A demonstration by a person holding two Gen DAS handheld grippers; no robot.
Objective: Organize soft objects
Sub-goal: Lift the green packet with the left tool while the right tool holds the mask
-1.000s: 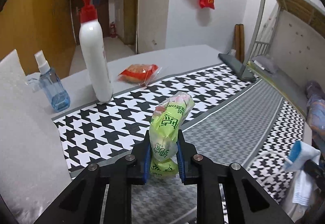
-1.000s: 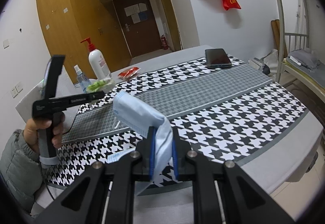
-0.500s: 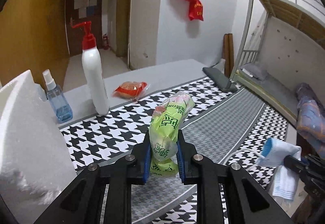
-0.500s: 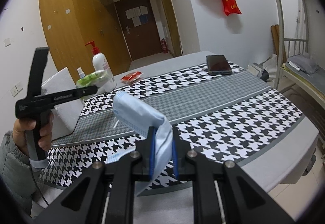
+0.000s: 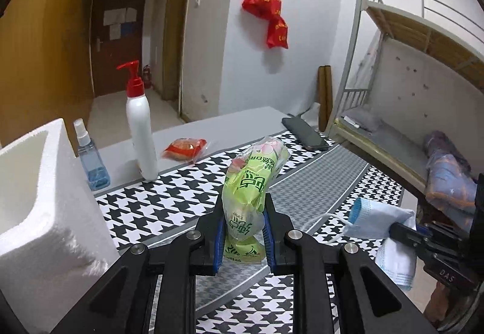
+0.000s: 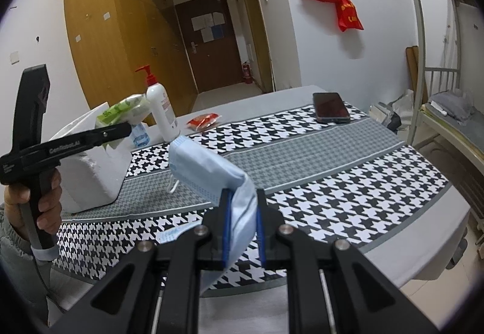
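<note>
A green plastic snack packet [image 5: 251, 191] stands pinched between the blue pads of my left gripper [image 5: 243, 231], which is shut on it above the houndstooth tablecloth [image 5: 169, 200]. From the right wrist view the same packet [image 6: 121, 113] hangs over the near rim of the white foam box [image 6: 90, 170]. My right gripper [image 6: 242, 225] is shut on a folded light blue face mask [image 6: 205, 170], held above the cloth; the mask [image 5: 378, 222] also shows at the right of the left wrist view. A red snack packet [image 5: 184, 147] lies on the grey table behind the cloth.
The white foam box [image 5: 39, 206] fills the left near side. A white pump bottle [image 5: 139, 128] and a blue spray bottle [image 5: 90, 158] stand behind it. A black phone [image 6: 331, 107] lies at the far right of the cloth. A bunk bed [image 5: 408, 110] stands beyond the table.
My left gripper has risen and drawn back toward the foam box with the green packet; the box now looms larger at its left. The right gripper with the mask has hardly moved.
</note>
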